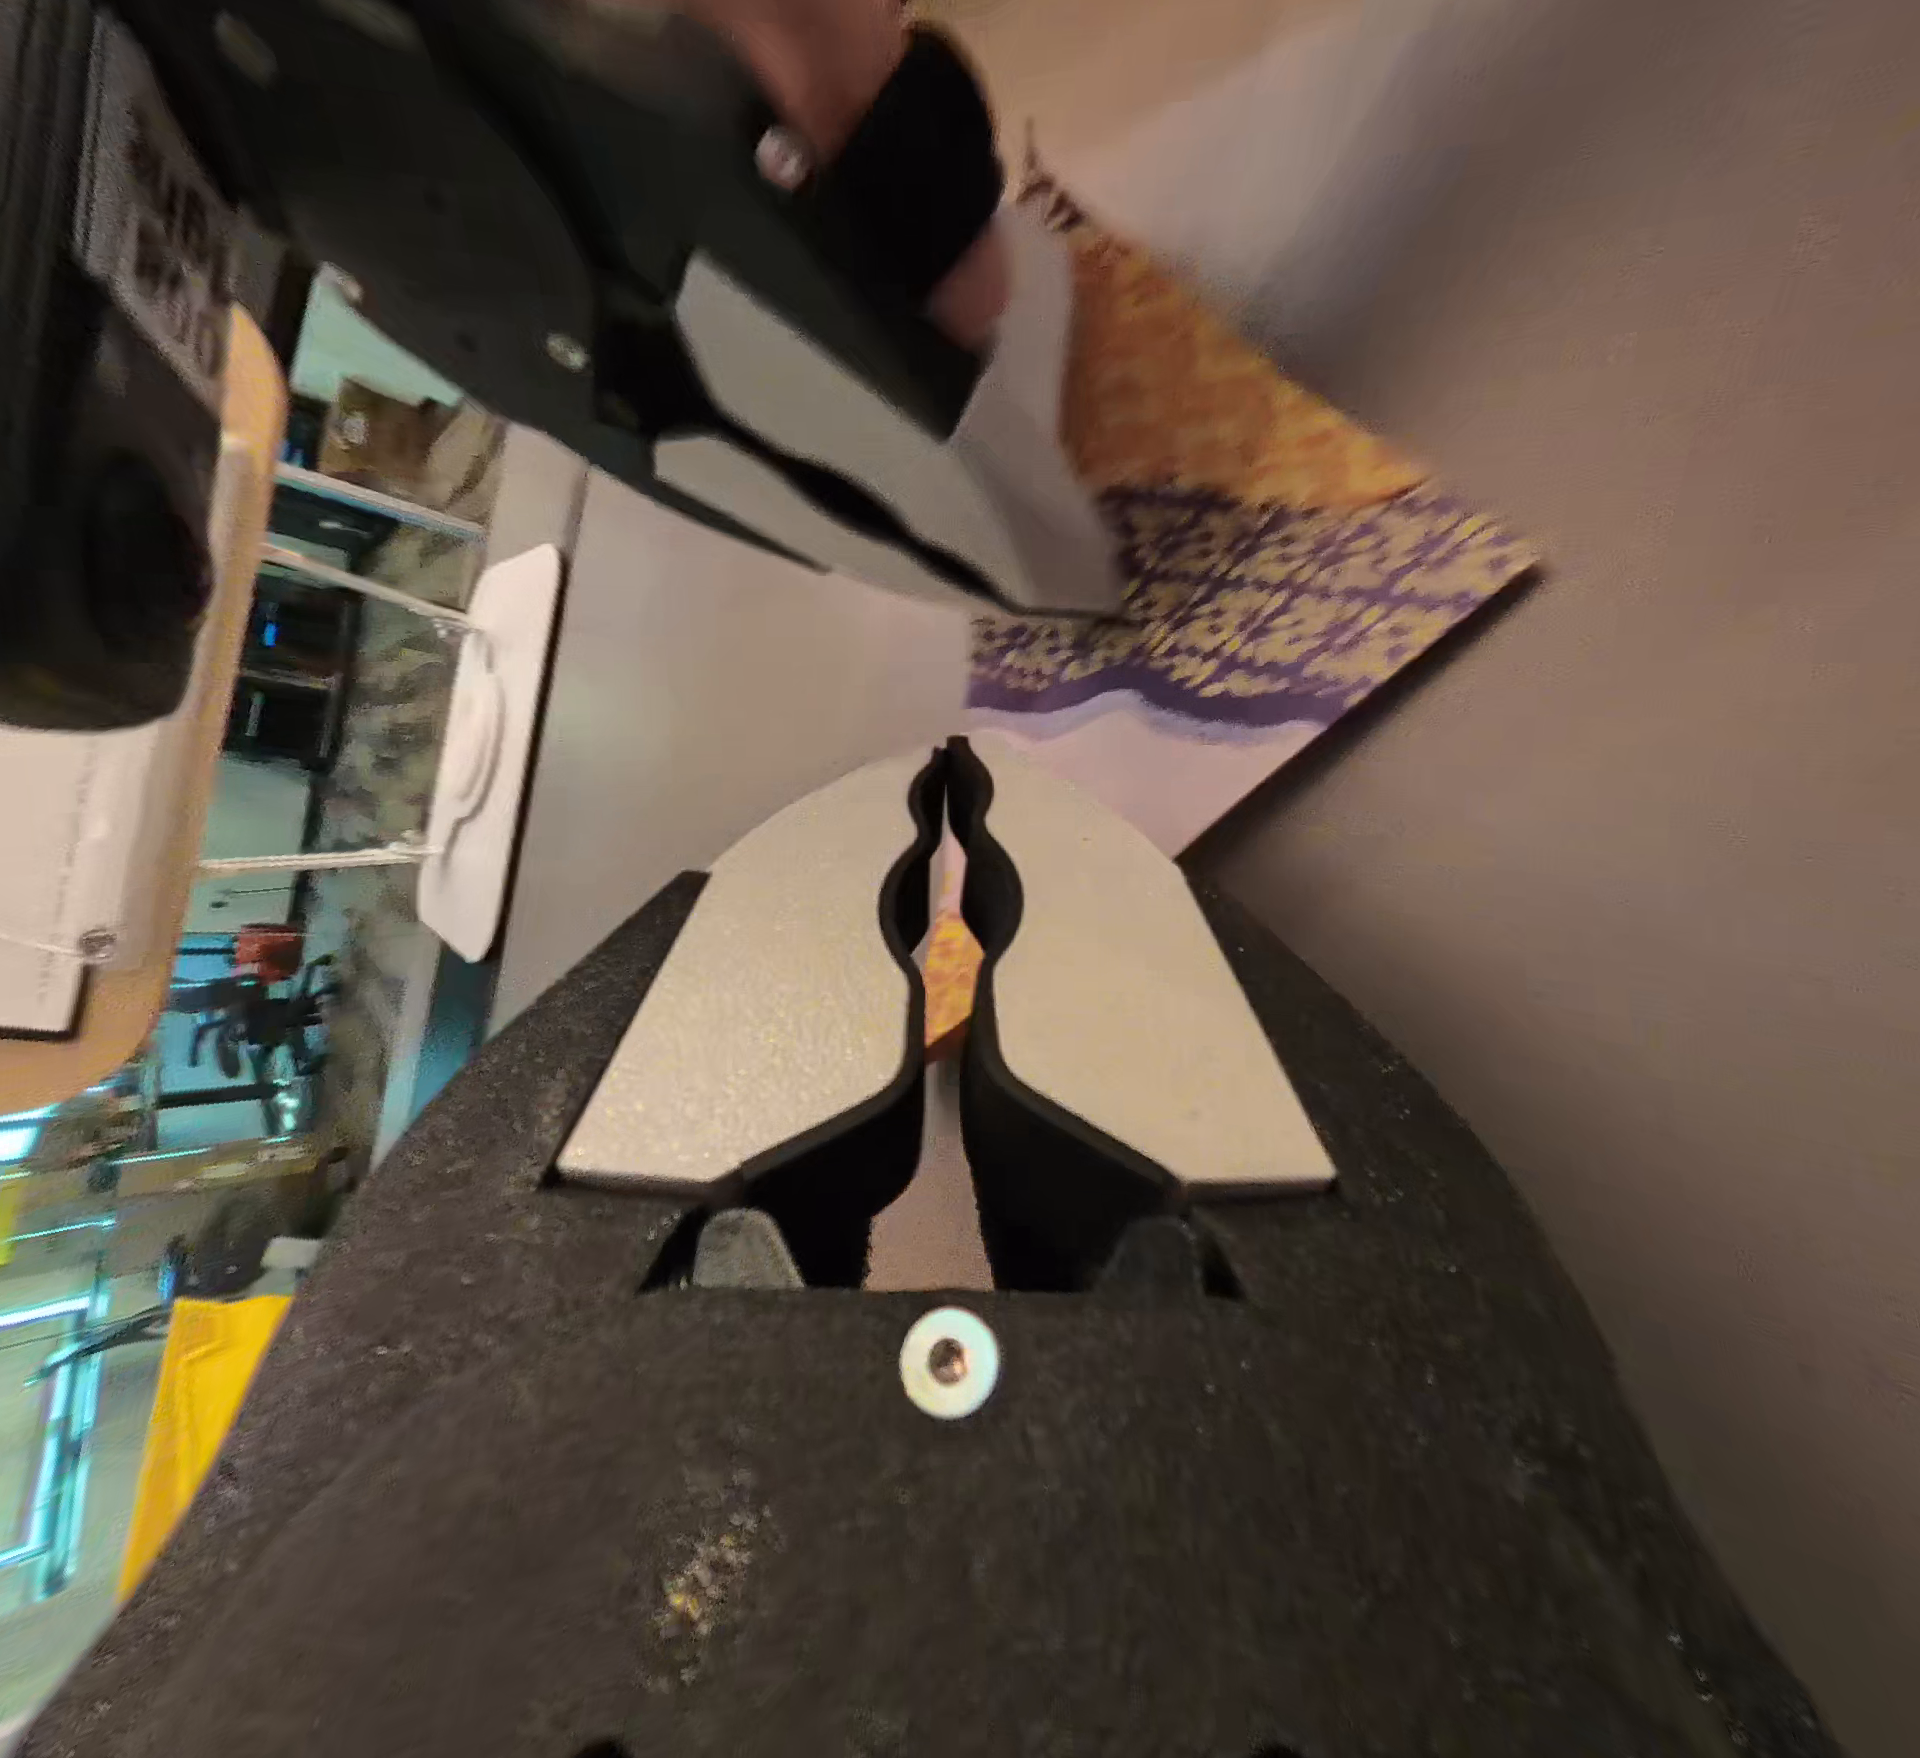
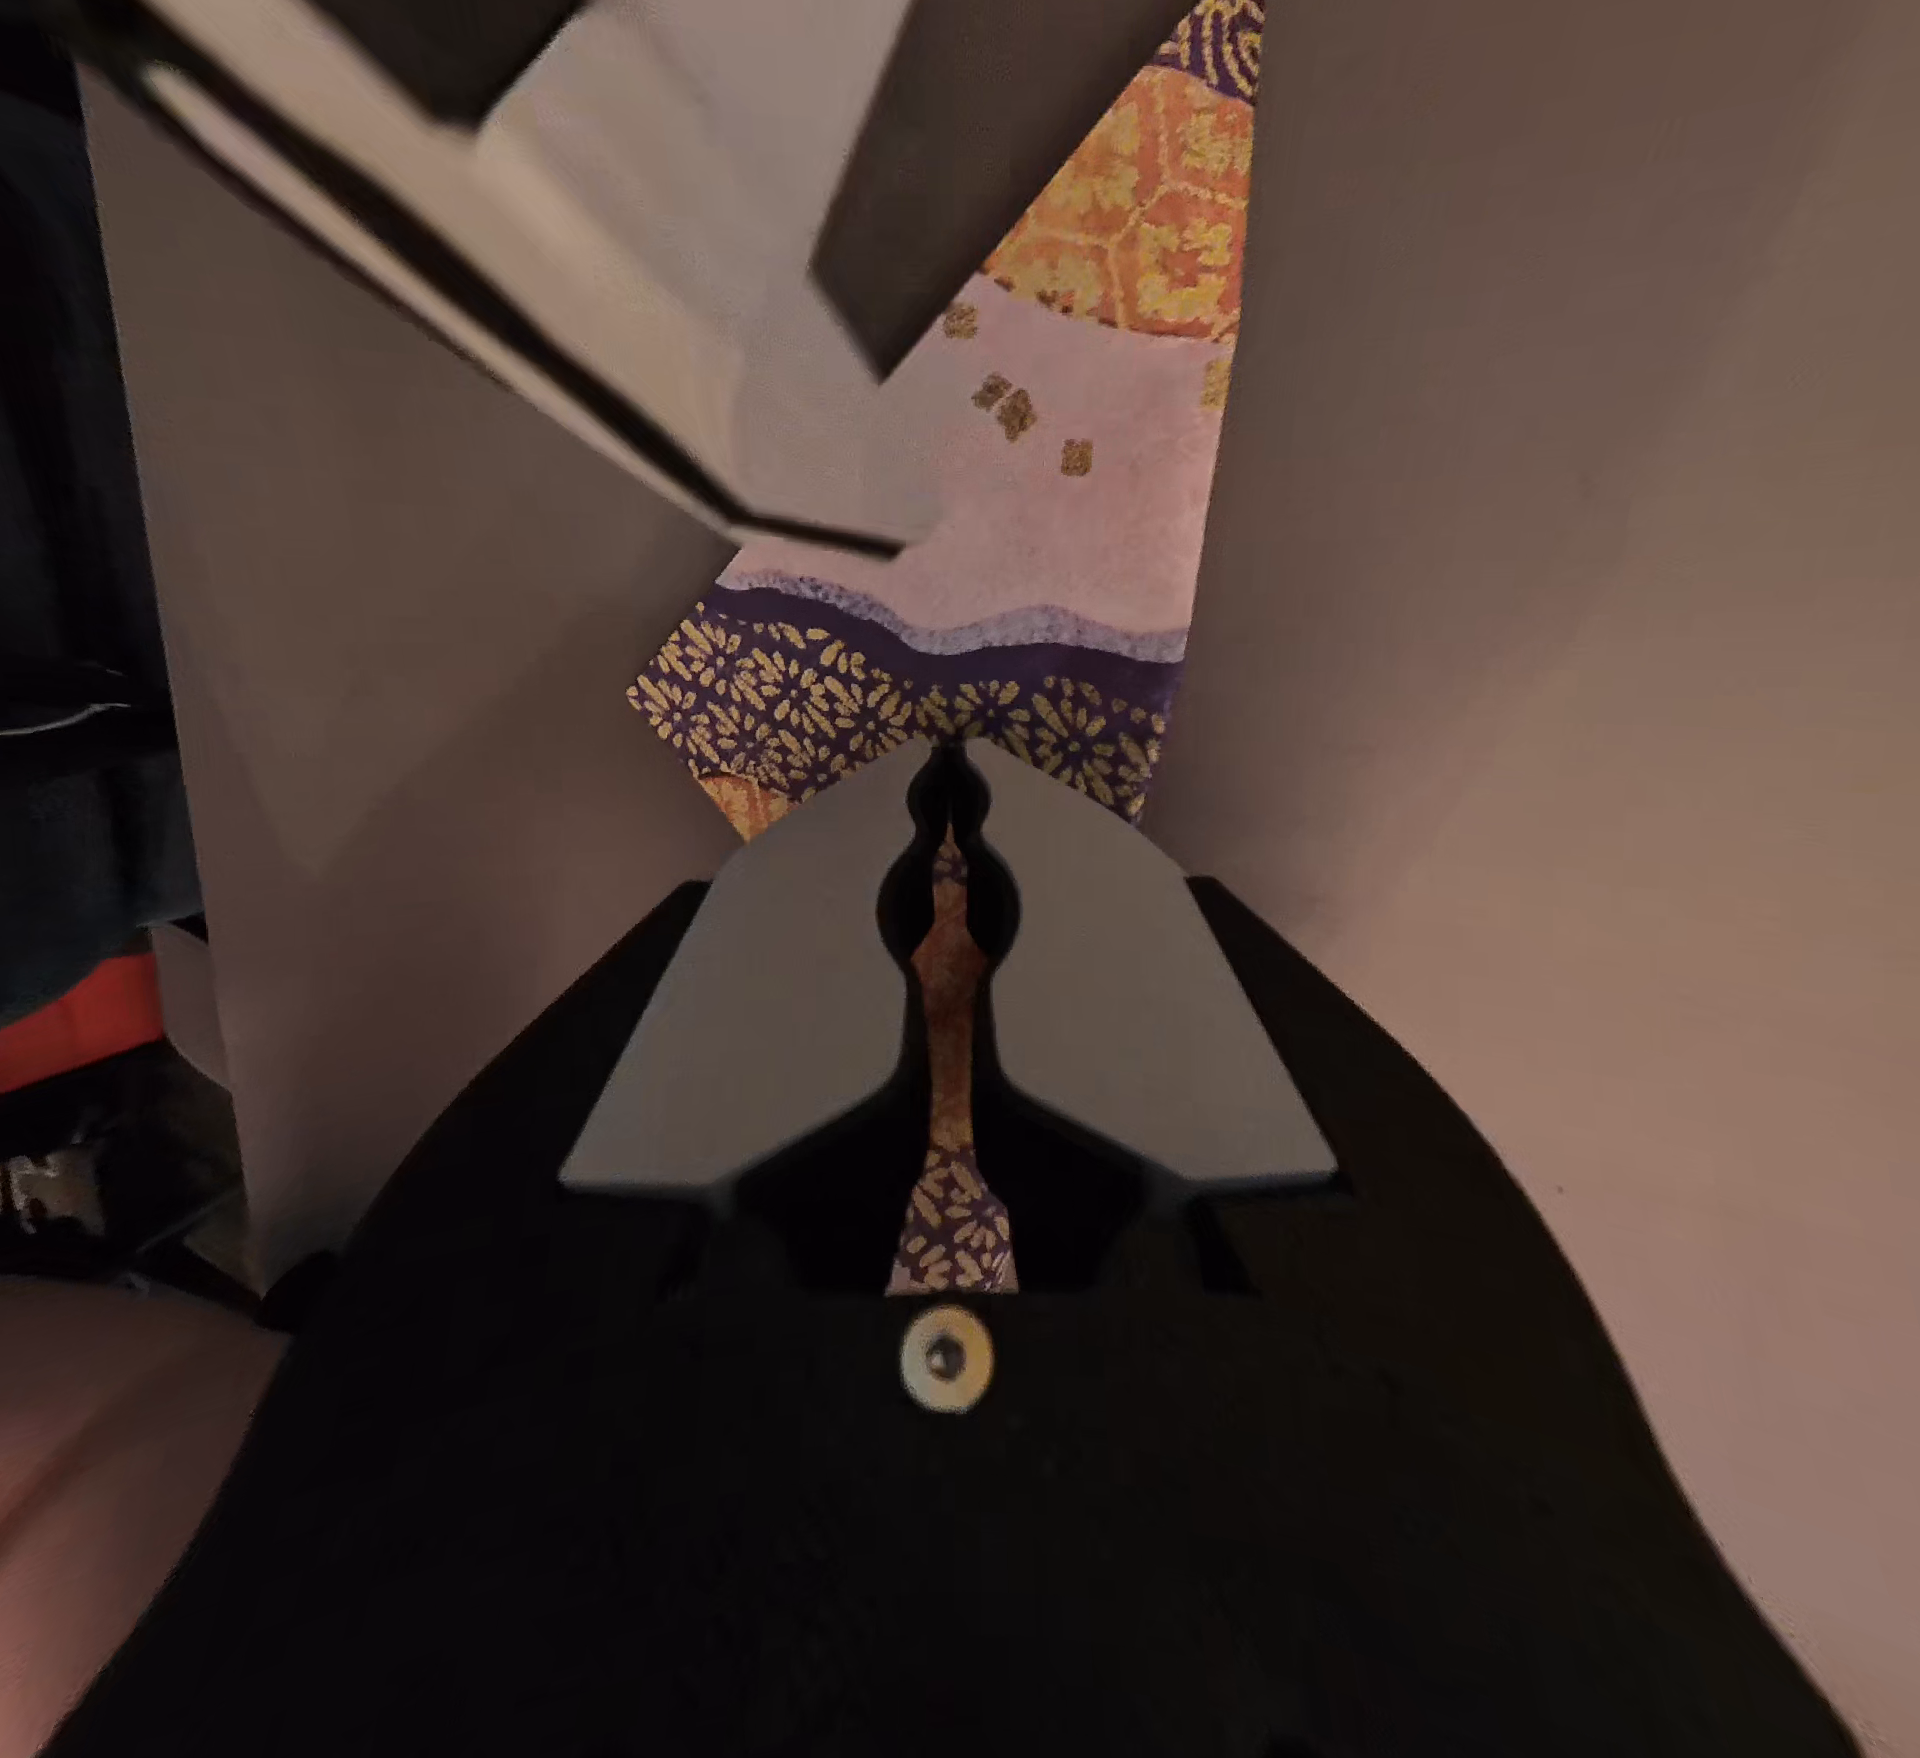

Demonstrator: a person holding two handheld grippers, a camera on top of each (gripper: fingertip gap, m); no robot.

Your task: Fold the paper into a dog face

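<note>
Left gripper [image 1: 954, 752]: tips pressed together, at paper's edge; pinch cannot be confirmed. Right gripper [image 2: 951, 758]: tips pressed together over patterned paper [image 2: 1049, 503], sheet showing in gap behind them. Paper flat on grey table [image 2: 1558, 773], long point toward 12 o'clock in right wrist view.

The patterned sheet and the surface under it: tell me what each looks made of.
Sheet: thin paper, printed in purple, orange and pale pink with gold-looking motifs; it shows sharp creases and crisp pointed corners, and the flecks suggest metallic ink. Table: smooth matte grey-brown top, without grain or weave, perhaps laminate or painted board; the pictures cannot settle which.
</note>
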